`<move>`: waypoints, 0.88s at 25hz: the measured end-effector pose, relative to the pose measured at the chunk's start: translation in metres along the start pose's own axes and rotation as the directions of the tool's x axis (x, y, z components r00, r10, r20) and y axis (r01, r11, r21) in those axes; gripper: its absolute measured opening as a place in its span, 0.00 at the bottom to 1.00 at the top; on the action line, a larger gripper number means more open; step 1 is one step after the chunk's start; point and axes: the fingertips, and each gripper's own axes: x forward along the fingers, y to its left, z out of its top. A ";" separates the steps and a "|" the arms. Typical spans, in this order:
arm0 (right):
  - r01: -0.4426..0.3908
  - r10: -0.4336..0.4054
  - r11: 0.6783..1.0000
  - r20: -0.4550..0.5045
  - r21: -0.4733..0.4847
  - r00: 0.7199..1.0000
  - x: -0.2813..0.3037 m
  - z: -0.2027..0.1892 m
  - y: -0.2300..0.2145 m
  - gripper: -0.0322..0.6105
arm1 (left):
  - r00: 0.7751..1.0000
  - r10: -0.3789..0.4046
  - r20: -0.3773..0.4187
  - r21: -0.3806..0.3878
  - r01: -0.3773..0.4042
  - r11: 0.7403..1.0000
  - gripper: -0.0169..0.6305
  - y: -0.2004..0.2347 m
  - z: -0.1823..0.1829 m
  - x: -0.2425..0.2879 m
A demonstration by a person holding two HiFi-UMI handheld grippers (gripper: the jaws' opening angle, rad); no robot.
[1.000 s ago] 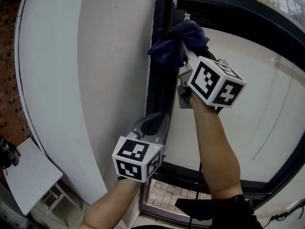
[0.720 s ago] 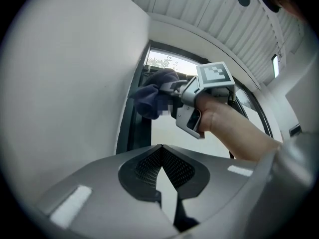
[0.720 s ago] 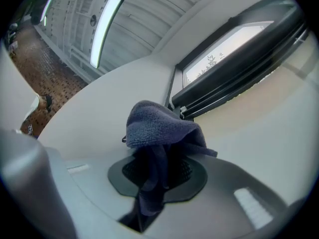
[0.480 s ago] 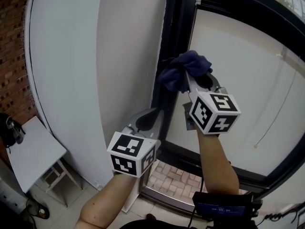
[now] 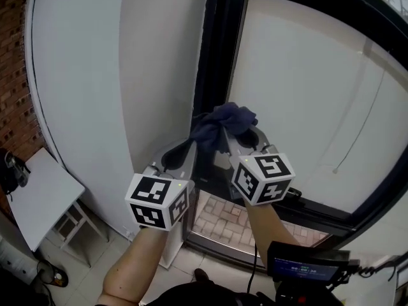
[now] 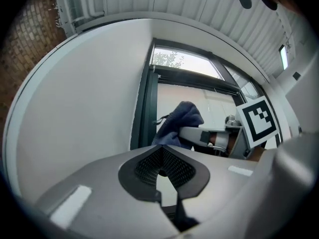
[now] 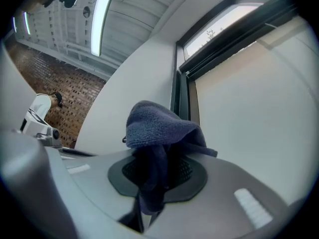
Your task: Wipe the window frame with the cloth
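A dark blue cloth [image 5: 223, 122] is bunched in my right gripper [image 5: 227, 136], whose jaws are shut on it. The cloth rests against the dark vertical window frame [image 5: 217, 56], about mid-height in the head view. In the right gripper view the cloth [image 7: 157, 126] drapes over the gripper [image 7: 154, 174], with the frame [image 7: 180, 93] just behind. My left gripper [image 5: 185, 149] hangs just left of the cloth, shut with nothing in it. From the left gripper view, that gripper [image 6: 162, 172] points at the frame [image 6: 144, 108] and the cloth [image 6: 182, 119].
A white wall [image 5: 95, 75] runs left of the frame and a pale pane [image 5: 306, 94] with a thin cord [image 5: 363, 126] lies to the right. A small white table [image 5: 38, 209] stands at lower left. Brick paving [image 5: 223, 218] shows low down, and a black device [image 5: 306, 266] sits at the bottom.
The right gripper has carried the cloth down along the frame from near its top. The left gripper has stayed below and left, ending closer beside the cloth.
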 end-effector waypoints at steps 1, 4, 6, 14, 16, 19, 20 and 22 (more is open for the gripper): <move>0.000 0.000 1.000 -0.007 0.009 1.000 -0.003 -0.005 0.002 0.15 | 1.000 0.010 -0.002 -0.003 -0.010 1.000 0.02 0.004 -0.002 -0.003; 0.011 -0.010 1.000 -0.030 0.020 0.999 -0.014 -0.019 0.003 0.15 | 1.000 0.018 -0.007 -0.005 -0.018 1.000 0.02 0.006 -0.006 -0.009; 0.026 -0.024 0.999 -0.049 0.024 0.999 -0.024 -0.026 0.000 0.15 | 1.000 0.006 -0.015 -0.014 -0.006 1.000 0.02 0.001 -0.012 -0.008; 0.113 -0.109 0.993 -0.095 0.032 0.989 -0.060 -0.043 -0.014 0.15 | 0.998 -0.066 -0.021 -0.066 0.064 0.996 0.02 -0.022 -0.026 -0.003; 0.136 -0.133 0.990 -0.111 0.028 0.985 -0.069 -0.046 -0.021 0.15 | 0.995 -0.091 -0.028 -0.082 0.088 0.993 0.02 -0.031 -0.032 0.000; 0.173 -0.169 0.985 -0.117 0.020 0.979 -0.083 -0.047 -0.034 0.15 | 0.991 -0.128 -0.043 -0.092 0.123 0.988 0.02 -0.043 -0.045 0.007; 0.185 -0.181 0.983 -0.116 0.021 0.977 -0.090 -0.048 -0.038 0.15 | 0.989 -0.137 -0.047 -0.093 0.132 0.987 0.02 -0.048 -0.048 0.008; 0.201 -0.197 0.979 -0.115 0.026 0.974 -0.104 -0.047 -0.045 0.15 | 0.987 -0.152 -0.058 -0.093 0.146 0.985 0.02 -0.058 -0.053 0.007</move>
